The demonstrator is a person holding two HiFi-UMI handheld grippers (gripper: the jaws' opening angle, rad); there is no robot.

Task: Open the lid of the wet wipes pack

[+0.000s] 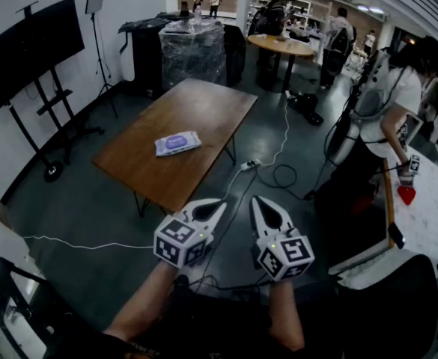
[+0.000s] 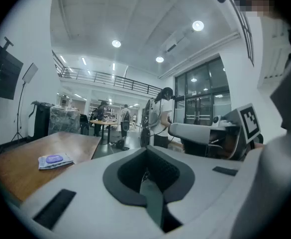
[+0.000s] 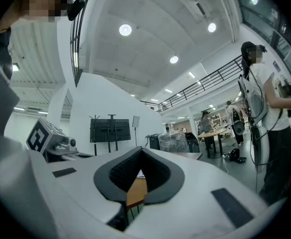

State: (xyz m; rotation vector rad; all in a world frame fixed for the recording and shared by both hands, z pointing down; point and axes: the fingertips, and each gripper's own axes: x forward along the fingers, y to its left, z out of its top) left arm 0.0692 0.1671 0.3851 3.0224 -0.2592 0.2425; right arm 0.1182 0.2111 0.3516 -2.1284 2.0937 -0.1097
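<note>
A: Where's the pack, and what does it look like?

B: The long brown table [image 1: 204, 103] stands in the middle of the room. The wet wipes pack [image 1: 189, 145] lies flat on it, alone, toward the near left part of the top and a little askew to the edges. It's a pale, soft pack with a purple oval lid [image 1: 175, 140] on its upper face, and the lid lies flat and shut. In the left gripper view the pack [image 2: 55, 160] looks the same, purple oval up.

A: What's around it, and what's in the way?

B: Biggest is the dark screen [image 1: 28, 47] on a wheeled stand by the left wall. Next is a wrapped stack [image 1: 192, 51] in clear film past the table's far end. A round table [image 1: 281, 45] stands further back, and a person [image 1: 398, 99] in a white shirt is at the right. A white cable [image 1: 284, 137] runs over the floor along the table's right side to a power strip [image 1: 248, 165] by its near corner. Grey floor with that cable lies between the tongs and the table.

A: And the tongs?

B: The left tongs [image 1: 219, 203] and right tongs [image 1: 254, 200] are side by side, well short of the table. Both have their jaws closed together, with nothing between them.
</note>
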